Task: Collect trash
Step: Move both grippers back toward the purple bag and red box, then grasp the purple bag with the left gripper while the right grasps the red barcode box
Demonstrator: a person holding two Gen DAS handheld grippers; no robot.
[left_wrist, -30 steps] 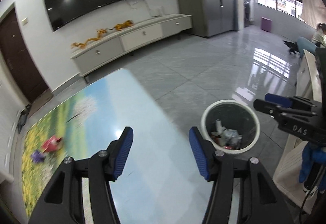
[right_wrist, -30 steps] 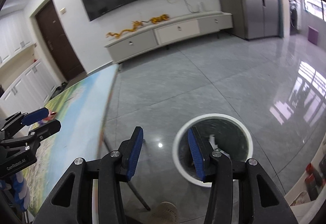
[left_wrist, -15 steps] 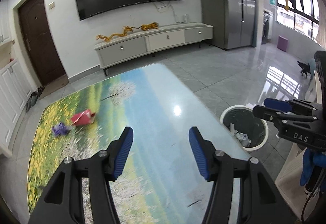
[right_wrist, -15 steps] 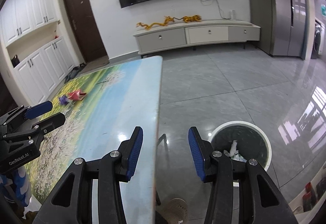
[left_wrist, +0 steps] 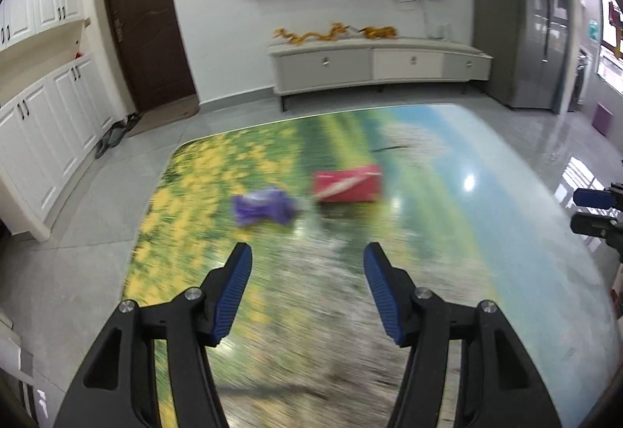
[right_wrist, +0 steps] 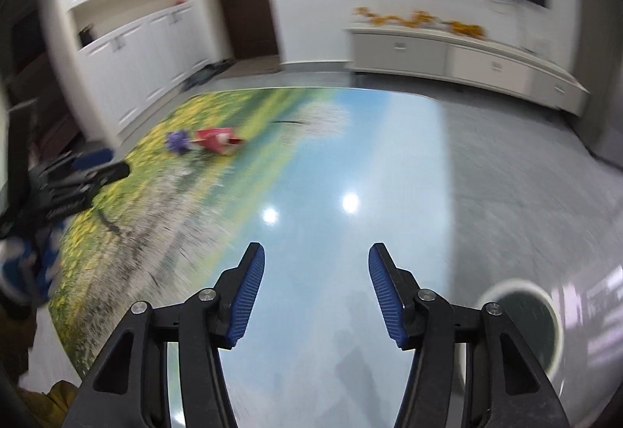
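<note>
Two pieces of trash lie on the landscape-printed table [left_wrist: 447, 194]: a crumpled purple wrapper [left_wrist: 263, 209] and a red packet [left_wrist: 347, 183] just right of it. My left gripper [left_wrist: 307, 264] hovers over the table short of both, its jaws opening with nothing between them. In the right wrist view the purple wrapper [right_wrist: 178, 141] and the red packet [right_wrist: 216, 140] sit far off at the upper left. My right gripper [right_wrist: 316, 264] hangs over the table's blue part, jaws opening and empty. The white-rimmed trash bin [right_wrist: 521, 326] stands on the floor at lower right.
White cabinets [left_wrist: 46, 108] and a brown door [left_wrist: 144, 19] line the left wall. A low TV console [left_wrist: 377, 64] stands under the wall screen. Shoes [left_wrist: 113, 138] lie on the floor by the cabinets. Grey tiled floor surrounds the table.
Both grippers swung left, away from the bin and over the table. The purple wrapper and red packet now lie ahead of the left gripper. The right jaws stand wider.
</note>
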